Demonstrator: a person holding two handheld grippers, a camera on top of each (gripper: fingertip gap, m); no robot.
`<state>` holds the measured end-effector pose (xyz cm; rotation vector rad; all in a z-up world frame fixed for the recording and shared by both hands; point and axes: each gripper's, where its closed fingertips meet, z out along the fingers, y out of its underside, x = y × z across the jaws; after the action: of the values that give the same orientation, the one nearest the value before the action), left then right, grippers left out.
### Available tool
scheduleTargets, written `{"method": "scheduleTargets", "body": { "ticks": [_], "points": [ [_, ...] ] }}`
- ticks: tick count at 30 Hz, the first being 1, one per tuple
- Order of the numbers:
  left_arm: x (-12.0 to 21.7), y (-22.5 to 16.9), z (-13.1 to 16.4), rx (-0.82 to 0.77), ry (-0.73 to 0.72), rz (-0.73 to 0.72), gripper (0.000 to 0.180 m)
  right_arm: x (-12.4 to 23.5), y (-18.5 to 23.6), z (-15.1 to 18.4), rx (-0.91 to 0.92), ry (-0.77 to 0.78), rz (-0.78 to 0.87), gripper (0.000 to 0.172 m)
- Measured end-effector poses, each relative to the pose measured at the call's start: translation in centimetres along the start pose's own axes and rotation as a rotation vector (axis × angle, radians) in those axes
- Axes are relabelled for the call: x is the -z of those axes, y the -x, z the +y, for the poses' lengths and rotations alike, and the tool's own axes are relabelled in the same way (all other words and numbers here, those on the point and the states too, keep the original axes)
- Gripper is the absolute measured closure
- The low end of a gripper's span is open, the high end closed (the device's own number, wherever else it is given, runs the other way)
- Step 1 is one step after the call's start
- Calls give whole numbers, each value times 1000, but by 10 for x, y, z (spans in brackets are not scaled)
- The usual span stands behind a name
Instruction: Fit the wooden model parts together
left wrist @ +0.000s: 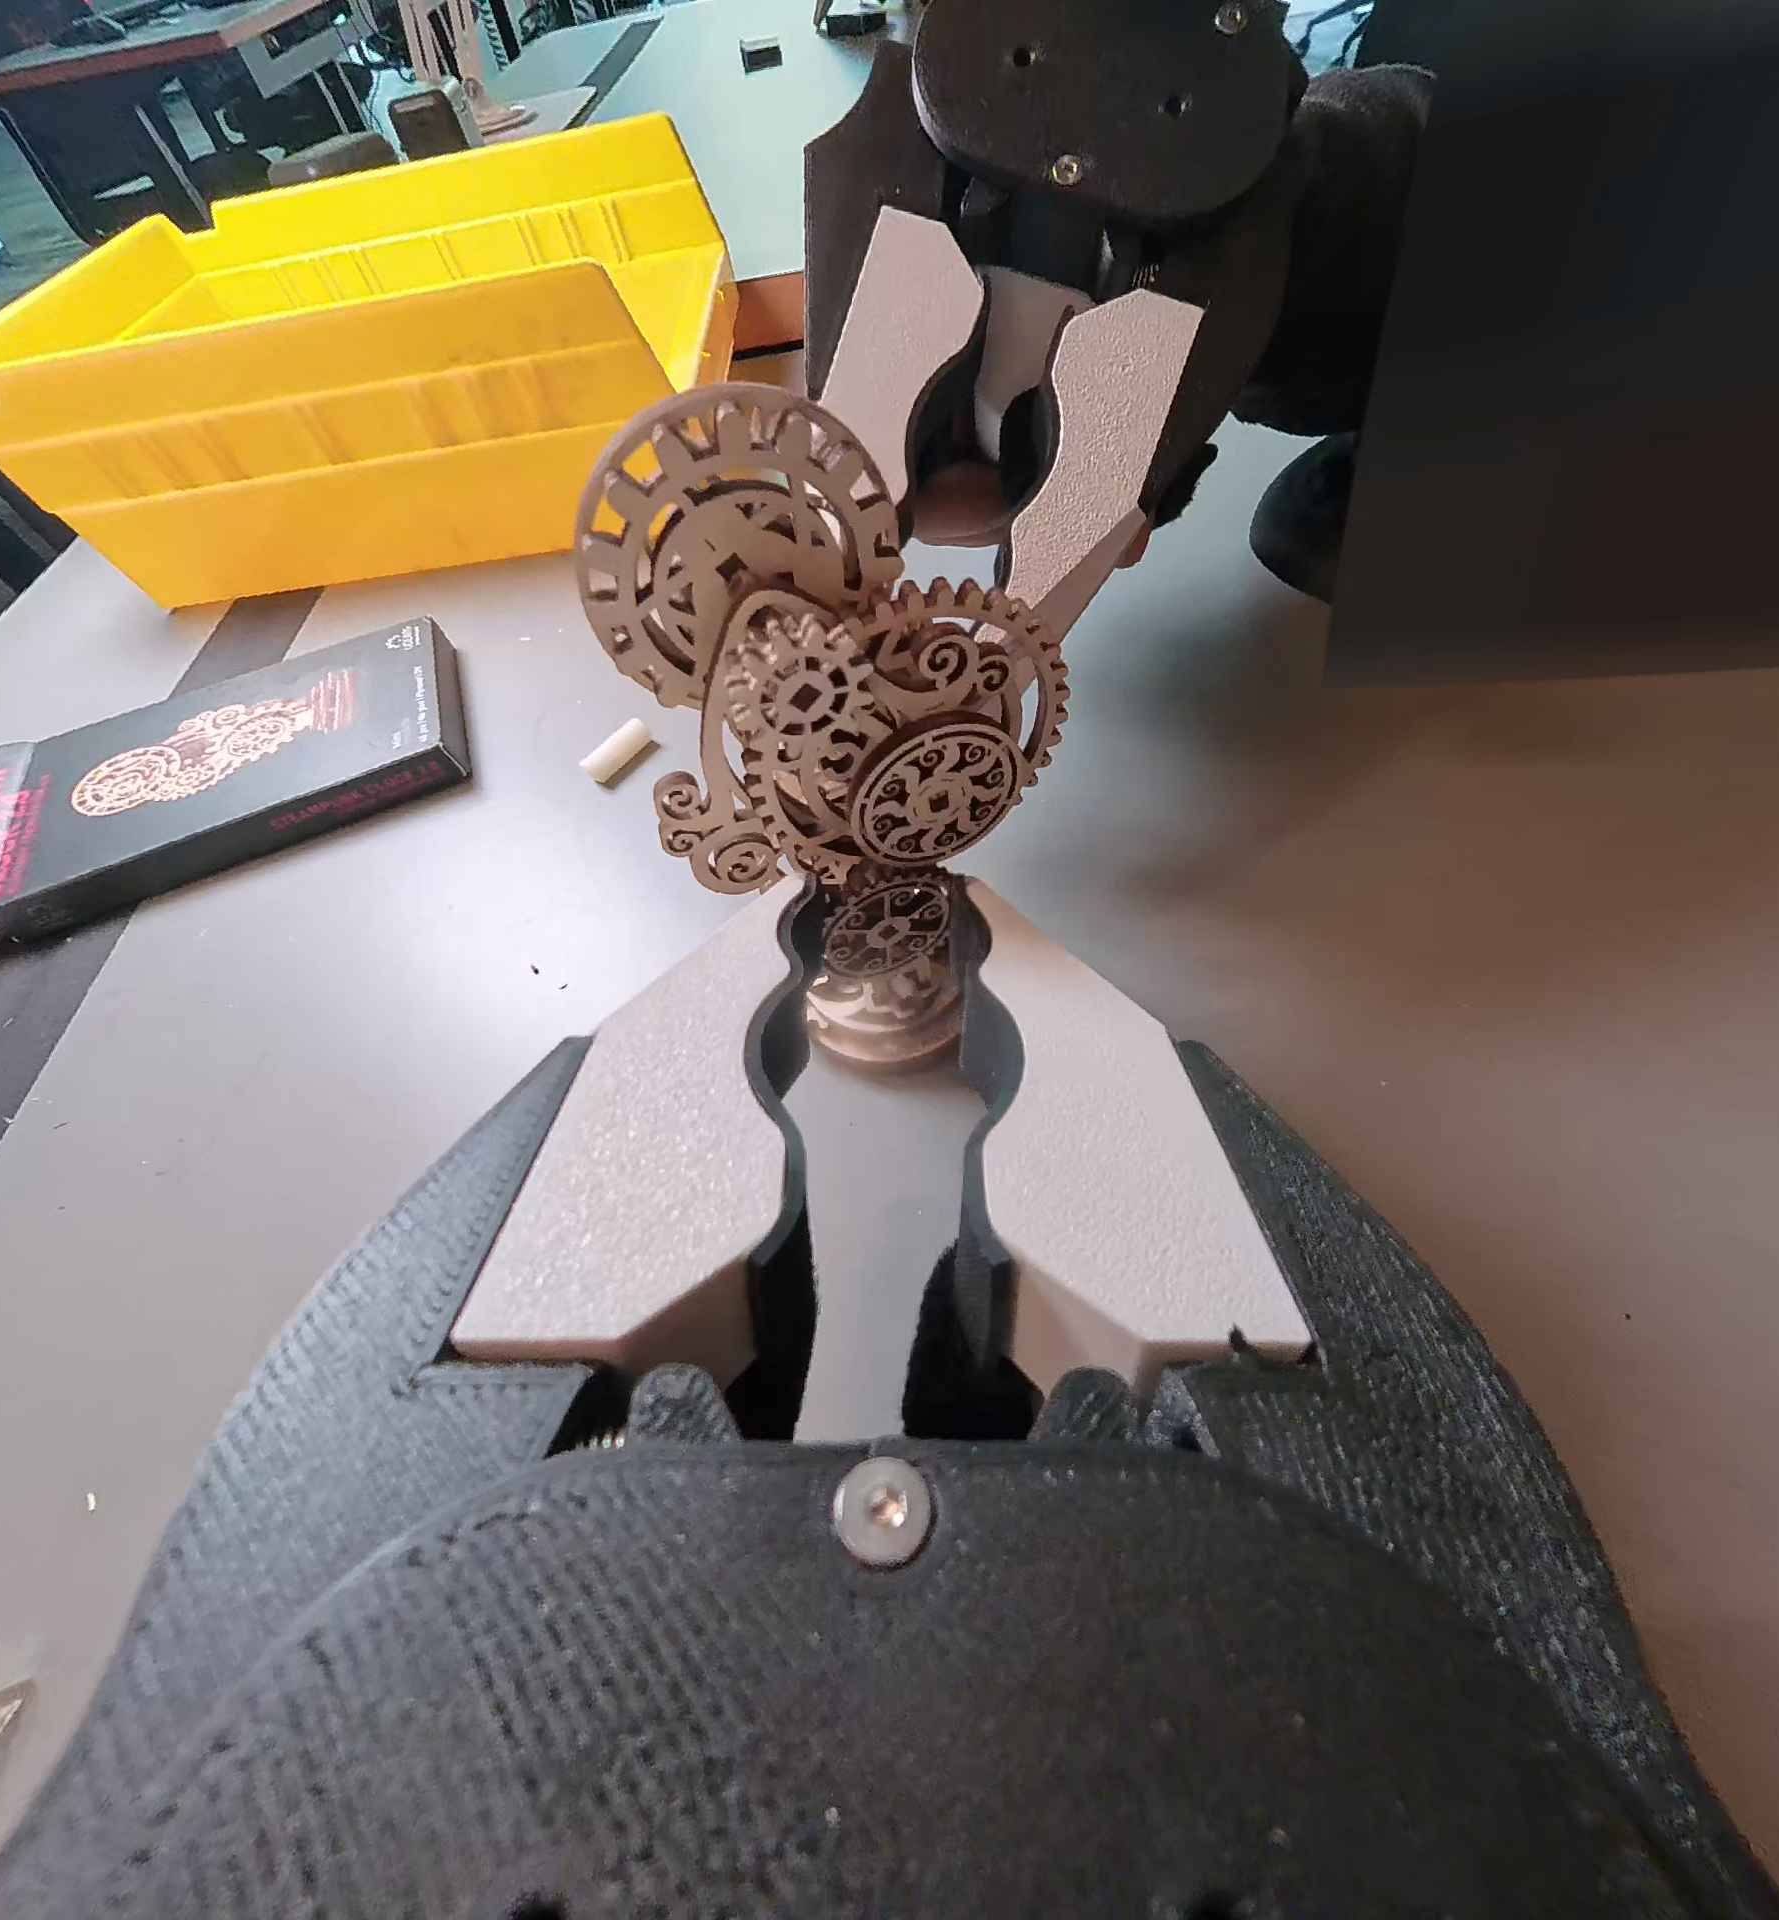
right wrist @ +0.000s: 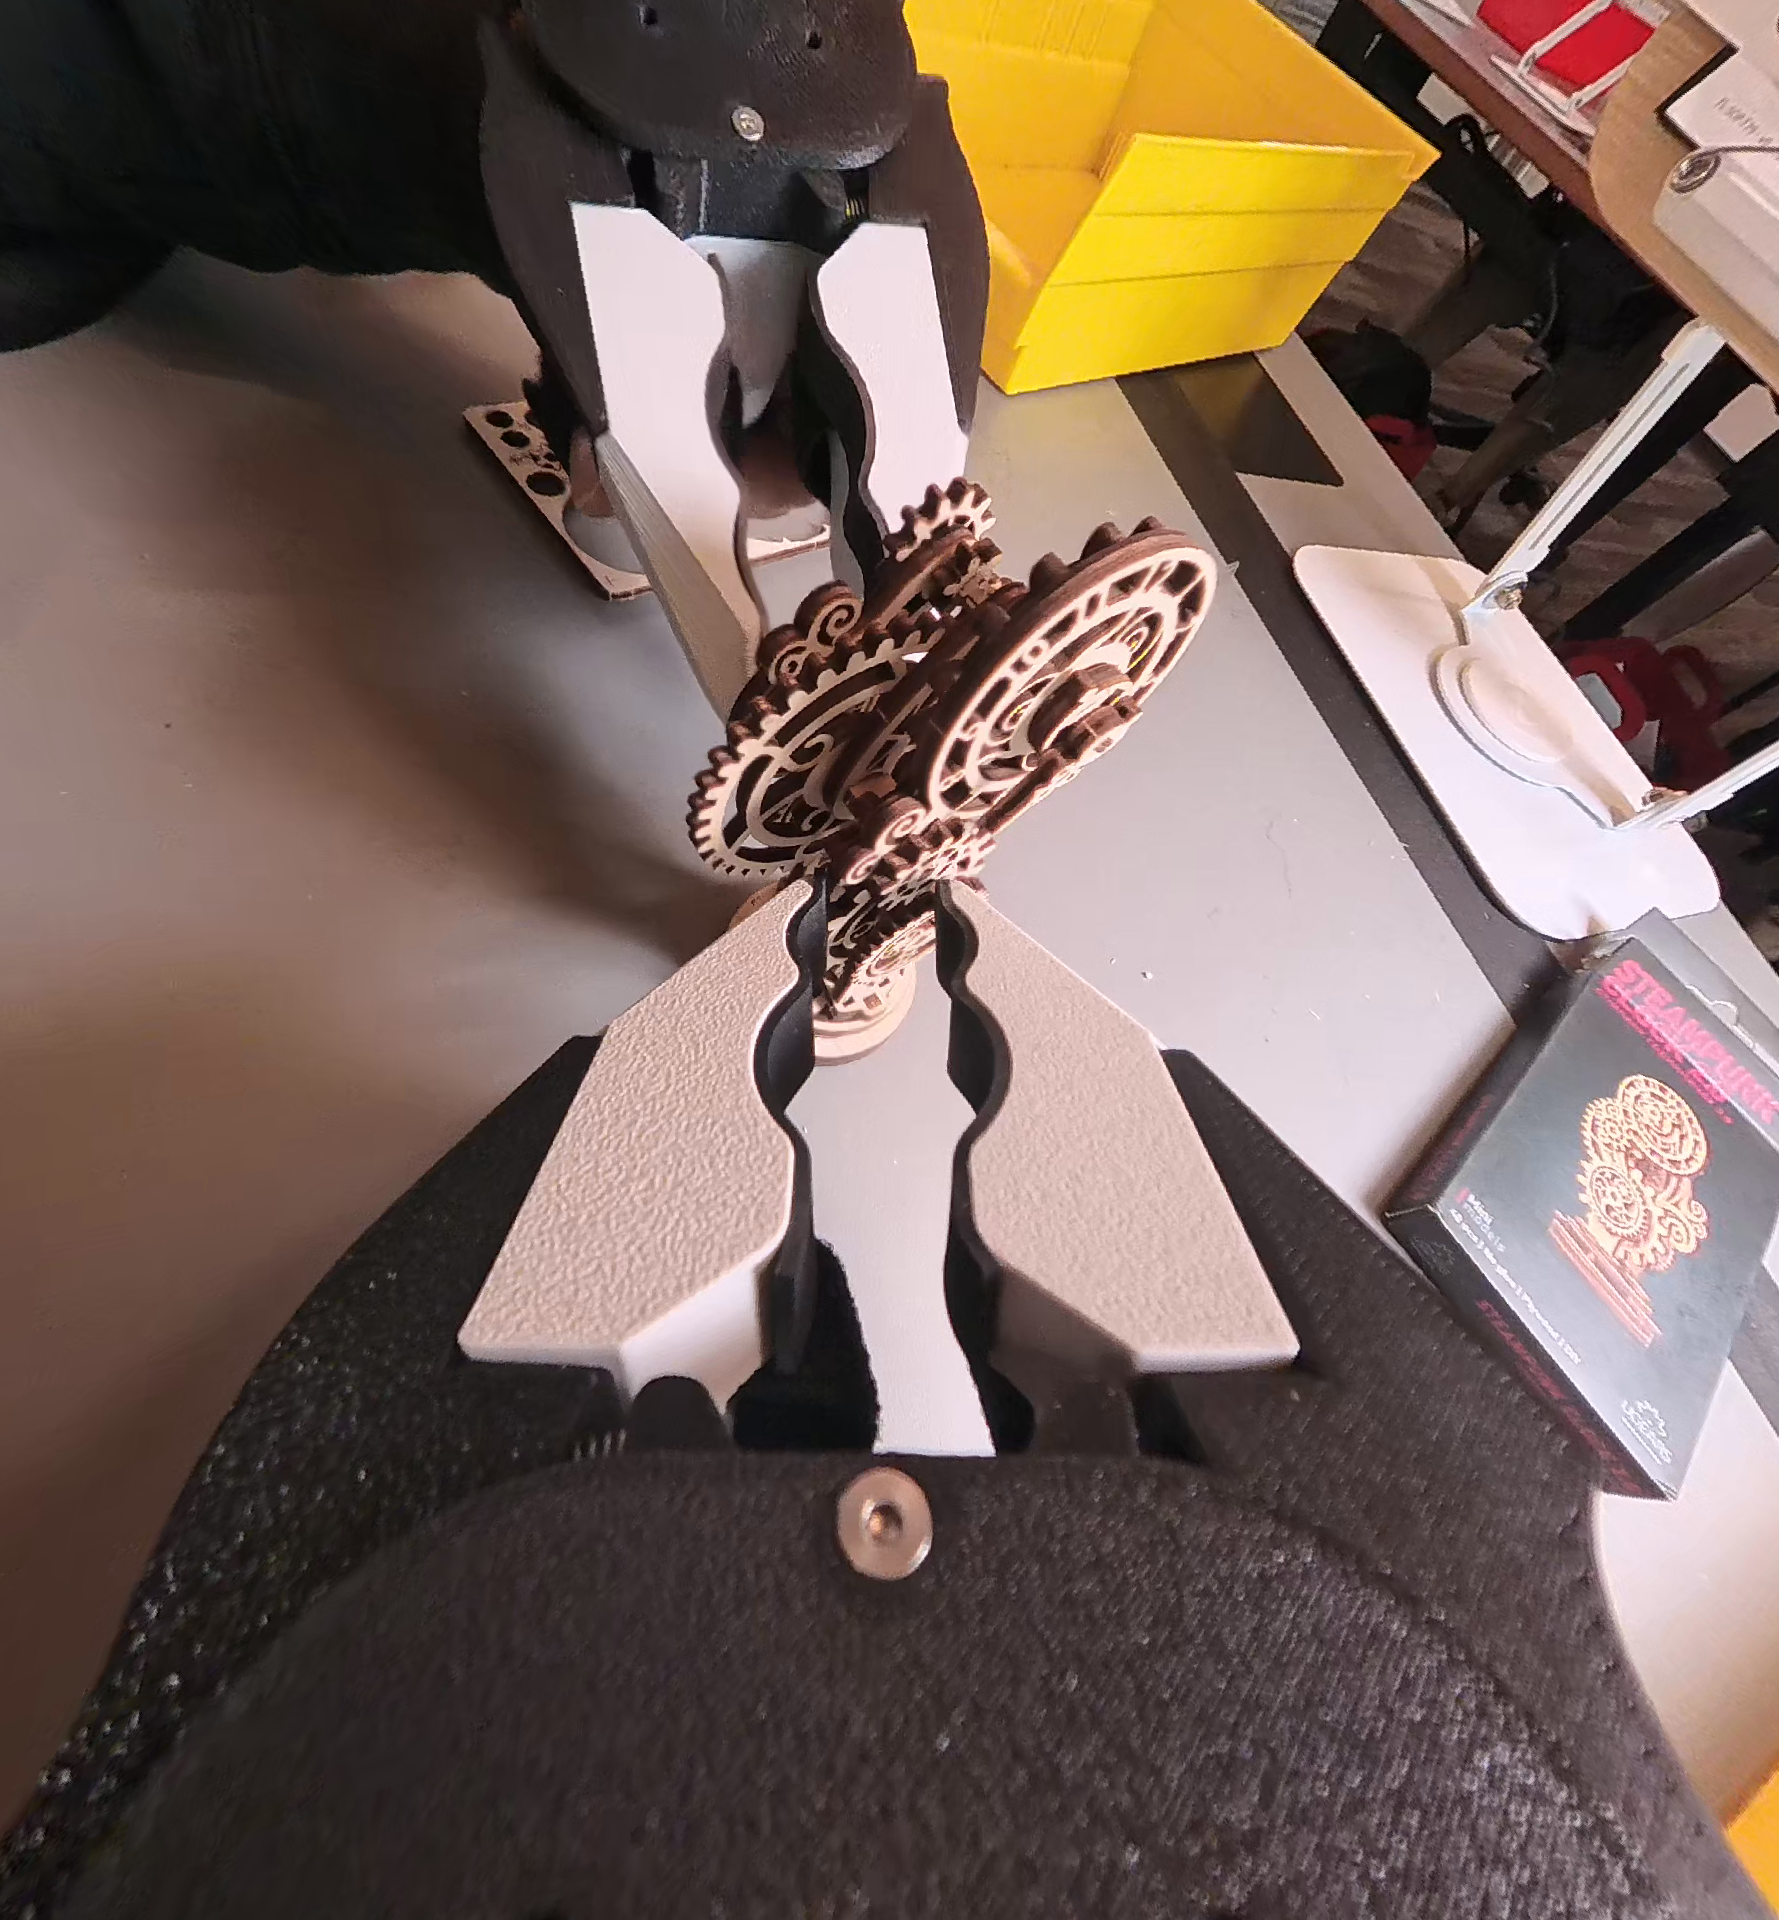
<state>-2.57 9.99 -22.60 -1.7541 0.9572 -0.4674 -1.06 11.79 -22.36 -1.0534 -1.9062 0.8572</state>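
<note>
Left gripper (left wrist: 885, 914) closed part-way on the lower stem of the wooden model (left wrist: 823, 665), pads against the small patterned disc there. Right gripper (right wrist: 869, 914) likewise narrowed around the same lower section from the opposite side, fingers (right wrist: 952, 935) at the small gears; pad contact unclear. Model upright between both grippers, round foot on the grey table (left wrist: 1384, 935), near the yellow bin (left wrist: 345, 343). Pale laser-cut wood: toothed wheels, scrollwork, large ringed dial on top.

Pale tan wooden model (left wrist: 823, 665) with filigree cutouts, yellow bin (left wrist: 345, 353), black box (left wrist: 189, 769).
</note>
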Motion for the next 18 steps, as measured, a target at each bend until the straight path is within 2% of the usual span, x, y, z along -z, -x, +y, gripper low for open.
{"method": "scheduleTargets", "body": {
  "ticks": [8, 14, 18],
  "points": [
    [-8, 1, 10, 24, 106, -69, 136, 3, 0, 3, -13, -3, -10, 154],
    [-14, 0, 10, 33, 121, -106, 147, 3, 1, 3, 5, -3, -9, 154],
    [-14, 0, 10, 7, 124, -119, 147, 5, 3, 4, 2, -14, -26, 154]
  ]
}}
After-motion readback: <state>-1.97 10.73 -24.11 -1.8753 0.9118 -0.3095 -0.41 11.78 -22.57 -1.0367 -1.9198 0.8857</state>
